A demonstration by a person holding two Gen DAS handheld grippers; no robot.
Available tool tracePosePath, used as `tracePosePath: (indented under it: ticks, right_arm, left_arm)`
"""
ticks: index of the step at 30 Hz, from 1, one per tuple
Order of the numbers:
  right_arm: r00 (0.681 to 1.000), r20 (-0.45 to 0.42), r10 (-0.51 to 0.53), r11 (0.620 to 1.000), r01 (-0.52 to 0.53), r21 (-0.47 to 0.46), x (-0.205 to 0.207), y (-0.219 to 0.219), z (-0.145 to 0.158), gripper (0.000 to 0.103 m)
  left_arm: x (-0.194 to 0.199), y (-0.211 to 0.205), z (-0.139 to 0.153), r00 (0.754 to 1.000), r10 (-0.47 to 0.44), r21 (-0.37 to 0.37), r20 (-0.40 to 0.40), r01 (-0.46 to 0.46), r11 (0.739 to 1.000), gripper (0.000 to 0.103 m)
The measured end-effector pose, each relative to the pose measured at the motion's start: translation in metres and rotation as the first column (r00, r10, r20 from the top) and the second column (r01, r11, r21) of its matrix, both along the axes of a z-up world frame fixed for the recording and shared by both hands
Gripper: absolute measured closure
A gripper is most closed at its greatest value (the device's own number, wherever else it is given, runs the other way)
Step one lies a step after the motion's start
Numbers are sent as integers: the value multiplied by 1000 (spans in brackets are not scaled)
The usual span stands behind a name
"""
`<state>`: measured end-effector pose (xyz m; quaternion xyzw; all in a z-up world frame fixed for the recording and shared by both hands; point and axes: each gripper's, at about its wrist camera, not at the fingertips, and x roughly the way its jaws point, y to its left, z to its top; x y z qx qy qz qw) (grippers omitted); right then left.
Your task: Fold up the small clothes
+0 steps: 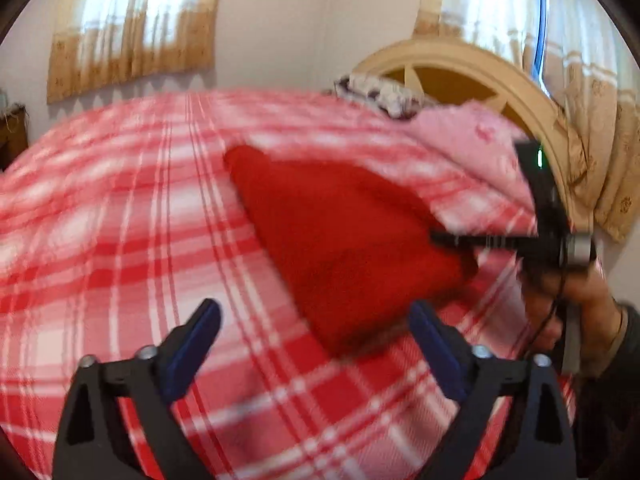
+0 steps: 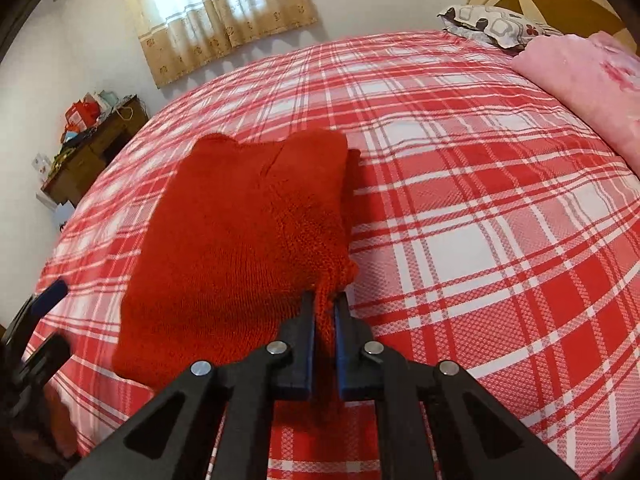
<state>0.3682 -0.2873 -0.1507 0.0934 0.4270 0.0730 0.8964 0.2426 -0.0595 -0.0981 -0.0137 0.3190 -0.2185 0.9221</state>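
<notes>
A red knitted garment [image 2: 240, 240] is laid on the plaid bedspread [image 2: 480, 220] of the bed, already doubled into a rough rectangle, with a pink blanket [image 2: 592, 88] well apart near the headboard. The right gripper [image 2: 323, 304] is clamped on the garment's near right corner, a ridge of knit being pinched between the blue pads. The left gripper [image 1: 314, 320] is held with its jaws fully apart above the bedspread, nothing being between them; the garment's near edge [image 1: 352, 336] is seen just beside its right finger.

The step in hand is judged to be the next fold of the garment. For it to be done well, all layers at the pinched corner should be kept together, so that none is left behind when the corner is lifted. The matching corner on the other side is best taken by the left gripper before anything is raised, so that the edge is carried over evenly and laid square on the far edge. The knit should be lifted low and slowly, since loose stitches are easily stretched or snagged.
</notes>
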Motion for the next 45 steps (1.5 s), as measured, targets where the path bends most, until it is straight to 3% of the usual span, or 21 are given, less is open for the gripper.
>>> tracePosePath:
  ticks: [3,5,7,8,9,12,16,21,26,29,32,34,37,39,42,45]
  right_arm:
    - [998,61,-17,1000,18,-12,-4,4,21,91]
    - [991,136,-16,999,20,-31,-8,10,39,91]
    - [980,193,36,999,-33,-21,-6,21,55,80]
    - [977,198,83,996,-83,-8,-1,28,59,66]
    - [973,196,121,992,-126,17,6,33,60,62]
    - [977,132,170,982,-179,61,35,42,47,62]
    - [994,-35,107,993,-106,50,68,26,4,66]
    - [993,19,121,991,-121,53,57,14,-4,70]
    - [991,25,133,991,-133,29,56,18,-3,70]
    - [986,47,160,985,-162,51,56,13,-1,68]
    - [987,69,143,983,-150,105,55,3,5,66]
    - [990,83,115,987,-123,104,57,-2,8,59]
    - [993,93,78,988,-90,125,62,-13,10,55]
    - [995,83,51,990,-61,127,70,-19,8,49]
    - [999,22,49,987,-52,154,86,-28,-4,47]
    - [998,-10,58,974,-55,218,100,-36,-16,40]
  left_arm:
    - [25,-17,3,999,36,76,36,-39,996,0]
    - [51,-29,-14,999,48,149,-12,-46,988,0]
    - [67,-37,-35,997,47,192,-58,-35,981,0]
    - [68,-39,-42,997,42,184,-71,-28,982,0]
    - [68,-40,-46,996,37,168,-77,-24,986,0]
    - [62,-43,-47,997,28,165,-67,-17,986,0]
    - [54,-38,-44,998,22,132,-64,-13,991,0]
    - [52,-6,-26,996,87,-61,-27,-88,994,0]
    - [75,-23,-42,988,106,34,-115,-103,994,0]
    - [71,-26,-44,989,105,59,-106,-99,993,0]
    - [74,-18,-49,986,88,11,-144,-87,996,0]
    - [76,-14,-52,983,78,-23,-169,-83,996,0]
    - [75,-17,-51,983,71,-26,-170,-77,997,0]
    - [76,-17,-50,983,61,-36,-174,-68,997,0]
    - [78,-15,-52,981,44,-62,-188,-57,996,0]
    - [79,-15,-53,980,29,-72,-196,-44,996,0]
